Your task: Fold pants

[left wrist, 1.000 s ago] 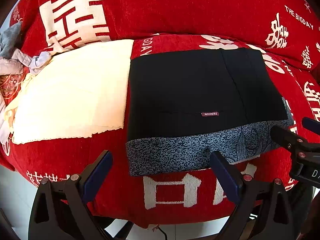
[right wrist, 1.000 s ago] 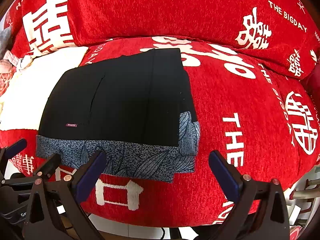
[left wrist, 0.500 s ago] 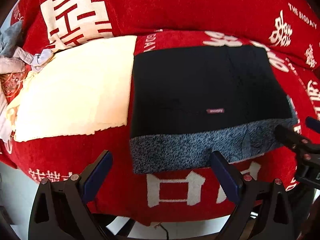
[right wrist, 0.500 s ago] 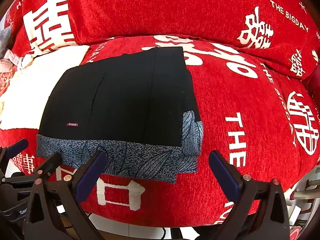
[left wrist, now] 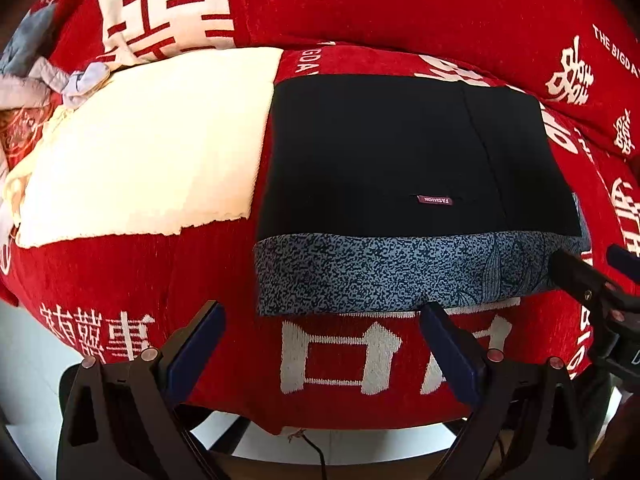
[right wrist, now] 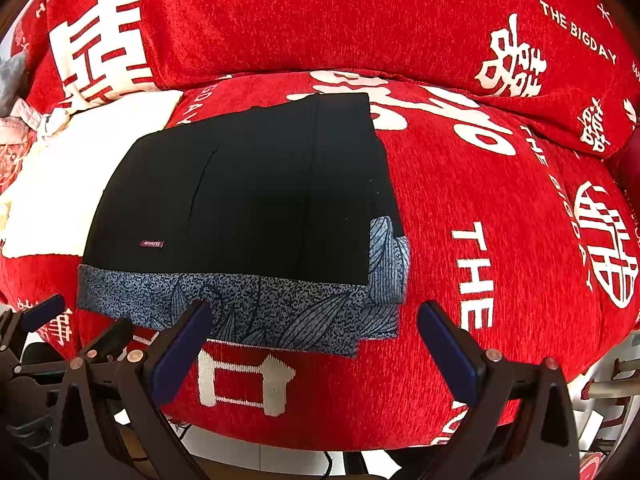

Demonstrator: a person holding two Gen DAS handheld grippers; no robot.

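Observation:
The black pants [left wrist: 400,152] lie folded into a flat rectangle on the red cushion, with a blue-grey patterned layer along their near edge. They also show in the right wrist view [right wrist: 248,200]. My left gripper [left wrist: 320,344] is open and empty, just short of the pants' near edge. My right gripper [right wrist: 312,340] is open and empty, at the near right corner of the pants. The right gripper also shows at the right edge of the left wrist view [left wrist: 592,276], and the left gripper at the lower left of the right wrist view [right wrist: 80,320].
A cream cloth [left wrist: 152,152] lies flat to the left of the pants. A pile of grey and pink clothes [left wrist: 36,72] sits at the far left. A red back cushion [right wrist: 320,20] rises behind. The seat's front edge drops to a white floor [left wrist: 28,344].
Both grippers have drawn slightly nearer and shifted a little; the pants lie as before. Both stay open and empty.

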